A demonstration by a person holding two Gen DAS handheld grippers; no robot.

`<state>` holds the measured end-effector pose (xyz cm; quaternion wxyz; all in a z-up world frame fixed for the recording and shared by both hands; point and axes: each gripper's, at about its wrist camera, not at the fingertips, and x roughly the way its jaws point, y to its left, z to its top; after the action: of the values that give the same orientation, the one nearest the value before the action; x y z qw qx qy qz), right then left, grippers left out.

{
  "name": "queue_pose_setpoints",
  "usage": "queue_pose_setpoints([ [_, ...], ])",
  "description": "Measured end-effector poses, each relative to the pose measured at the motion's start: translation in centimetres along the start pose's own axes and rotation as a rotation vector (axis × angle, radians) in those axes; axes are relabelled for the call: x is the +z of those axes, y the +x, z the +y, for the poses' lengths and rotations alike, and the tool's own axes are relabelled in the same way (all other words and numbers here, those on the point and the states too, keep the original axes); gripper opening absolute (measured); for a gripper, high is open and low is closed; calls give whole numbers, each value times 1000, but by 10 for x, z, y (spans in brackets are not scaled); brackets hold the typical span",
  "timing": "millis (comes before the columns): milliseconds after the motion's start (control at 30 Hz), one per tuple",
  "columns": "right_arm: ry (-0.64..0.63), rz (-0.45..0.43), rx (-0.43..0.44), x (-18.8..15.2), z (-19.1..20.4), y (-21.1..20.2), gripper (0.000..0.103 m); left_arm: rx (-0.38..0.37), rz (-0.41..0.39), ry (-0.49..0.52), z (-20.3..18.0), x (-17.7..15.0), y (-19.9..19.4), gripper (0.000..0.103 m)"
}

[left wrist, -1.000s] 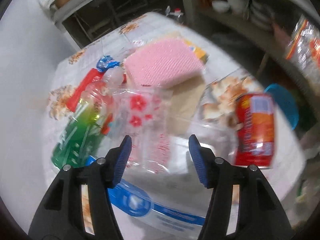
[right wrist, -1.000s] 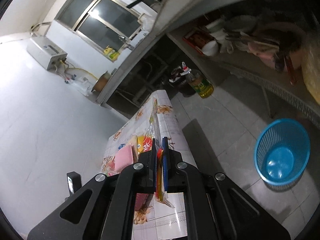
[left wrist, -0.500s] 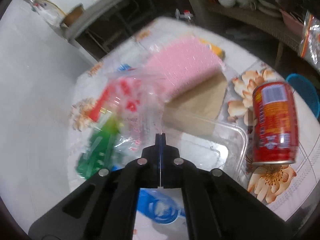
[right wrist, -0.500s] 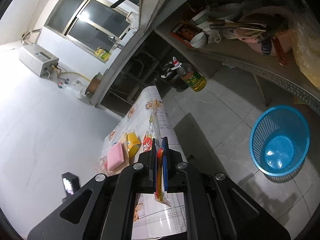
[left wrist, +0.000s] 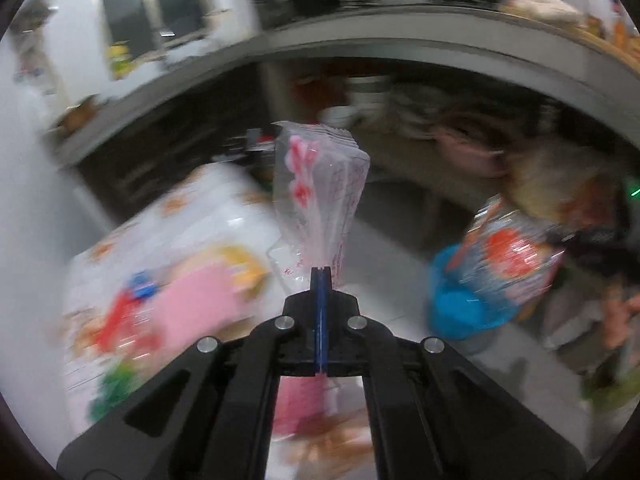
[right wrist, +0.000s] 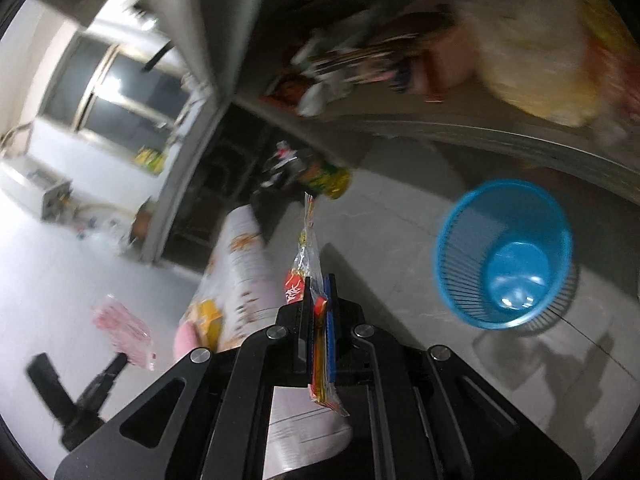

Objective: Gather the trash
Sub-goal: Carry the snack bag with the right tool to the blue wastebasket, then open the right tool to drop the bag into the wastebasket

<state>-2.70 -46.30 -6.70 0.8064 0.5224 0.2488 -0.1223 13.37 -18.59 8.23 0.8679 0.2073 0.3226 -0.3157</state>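
My left gripper [left wrist: 320, 276] is shut on a clear plastic bag with red print [left wrist: 320, 188], held up above the table [left wrist: 208, 208]. The same bag [right wrist: 122, 328] and the left gripper's body [right wrist: 86, 392] show at the lower left of the right wrist view. My right gripper [right wrist: 319, 292] is shut on a red and yellow snack wrapper [right wrist: 306, 256] that sticks up between the jaws. That wrapper [left wrist: 508, 256] appears blurred at the right of the left wrist view, in front of the blue mesh waste basket [left wrist: 460, 308]. The basket [right wrist: 506, 252] stands on the floor, right of the right gripper.
On the flowered tablecloth lie a pink sponge [left wrist: 196, 308], a yellow pack [left wrist: 240, 264], a red and blue wrapper [left wrist: 128, 304] and a green bottle [left wrist: 116, 388], all blurred. A shelf with dishes [right wrist: 360, 60] runs behind. An oil bottle [right wrist: 324, 176] stands on the floor.
The left gripper shut on the clear bag and lifted it off the table, swinging right. The right gripper dropped lower and rolled, with the blue basket now larger in its view.
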Motion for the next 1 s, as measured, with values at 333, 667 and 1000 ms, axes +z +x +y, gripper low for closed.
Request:
queue_pose_setpoints([
  [333,218,-39,-209,5,-107,27,5,-348,288,36,-158,28,168,0],
  [667,432,2,-364,4,-194,76,37,-386,461,-11,-216,23,265,33],
  [1000,351,14,-418,-22,-188,58,48,-374,458,-60,-192,15,255,42],
])
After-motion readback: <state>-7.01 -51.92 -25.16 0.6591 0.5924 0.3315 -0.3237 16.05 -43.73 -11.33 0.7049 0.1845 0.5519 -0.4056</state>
